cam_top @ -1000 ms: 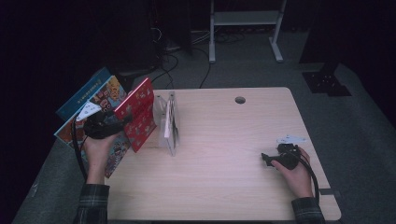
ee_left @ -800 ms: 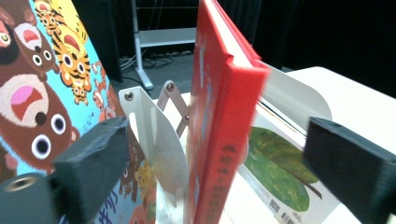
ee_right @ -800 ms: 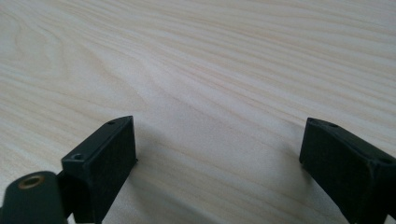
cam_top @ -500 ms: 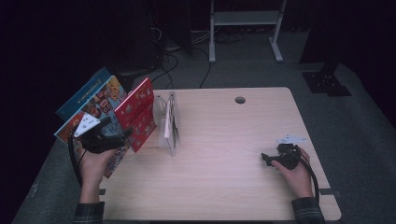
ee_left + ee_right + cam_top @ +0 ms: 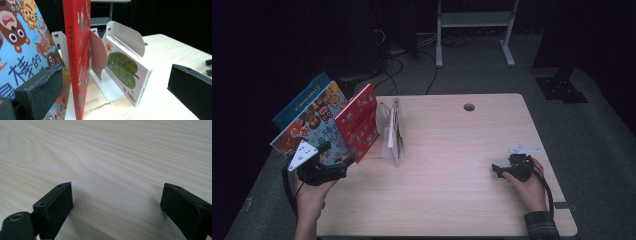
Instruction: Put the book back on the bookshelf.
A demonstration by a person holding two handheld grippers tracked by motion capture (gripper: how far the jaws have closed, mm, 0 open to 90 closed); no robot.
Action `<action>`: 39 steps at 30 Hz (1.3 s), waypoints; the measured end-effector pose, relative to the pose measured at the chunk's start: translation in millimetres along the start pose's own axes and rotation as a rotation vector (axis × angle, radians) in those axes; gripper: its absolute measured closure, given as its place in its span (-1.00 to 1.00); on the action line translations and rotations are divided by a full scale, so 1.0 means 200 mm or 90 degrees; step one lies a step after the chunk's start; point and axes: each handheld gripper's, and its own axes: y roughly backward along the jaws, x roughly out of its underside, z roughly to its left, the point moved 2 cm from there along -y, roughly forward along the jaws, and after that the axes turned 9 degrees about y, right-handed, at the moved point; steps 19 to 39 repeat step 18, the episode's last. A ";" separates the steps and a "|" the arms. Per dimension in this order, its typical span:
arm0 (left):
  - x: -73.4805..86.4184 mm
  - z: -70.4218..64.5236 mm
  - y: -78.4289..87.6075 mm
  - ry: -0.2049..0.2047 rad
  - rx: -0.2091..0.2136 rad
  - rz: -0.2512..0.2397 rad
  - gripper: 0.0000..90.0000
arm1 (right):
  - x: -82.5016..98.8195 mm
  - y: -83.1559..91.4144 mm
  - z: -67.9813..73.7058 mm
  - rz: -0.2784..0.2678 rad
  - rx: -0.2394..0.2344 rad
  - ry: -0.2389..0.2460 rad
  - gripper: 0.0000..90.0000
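A red book (image 5: 358, 122) leans left against two blue picture books (image 5: 314, 125) at the table's left end. Beside them stands a white metal book rack (image 5: 394, 130) holding a small white book with a green leaf (image 5: 125, 70). My left gripper (image 5: 343, 163) sits low at the near left, just in front of the red book's lower corner. Its jaws have just been opening and now stand wide. In the left gripper view the red book (image 5: 77, 50) rises ahead of the gap of the left gripper (image 5: 115, 75), and no pad presses on it. My right gripper (image 5: 497, 171) rests open on bare wood, as does the right gripper (image 5: 117, 192).
The light wooden table (image 5: 452, 195) has a round cable hole (image 5: 469, 107) near its far edge. A white desk frame (image 5: 472, 30) and cables stand on the dark floor beyond. The books overhang the table's left edge.
My left gripper has drawn back from the leaning books toward the near left and its jaws have spread wider. The books stay leaning. The right hand has kept still.
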 end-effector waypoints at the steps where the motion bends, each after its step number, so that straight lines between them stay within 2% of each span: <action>1: 0.01 -0.01 0.01 -0.001 -0.001 0.002 -1.00 | 0.00 0.00 0.00 0.000 0.000 0.000 -0.78; 3: 0.04 -0.02 0.02 -0.003 -0.006 0.002 -1.00 | 0.00 0.00 0.00 0.000 0.000 0.000 -0.78; 8: 0.08 -0.07 0.04 -0.007 0.004 0.007 -1.00 | 0.00 0.00 0.00 0.000 0.000 0.000 -0.78; 10: 0.09 -0.08 0.04 -0.015 0.005 0.012 -1.00 | 0.00 0.00 0.00 0.000 0.000 0.000 -0.78; 14: 0.09 -0.09 0.04 -0.010 0.014 0.012 -1.00 | 0.00 0.00 0.00 0.000 0.000 0.000 -0.78; 39: 0.10 -0.09 0.04 -0.010 0.019 0.015 -1.00 | 0.00 0.00 0.00 0.000 0.000 0.000 -0.78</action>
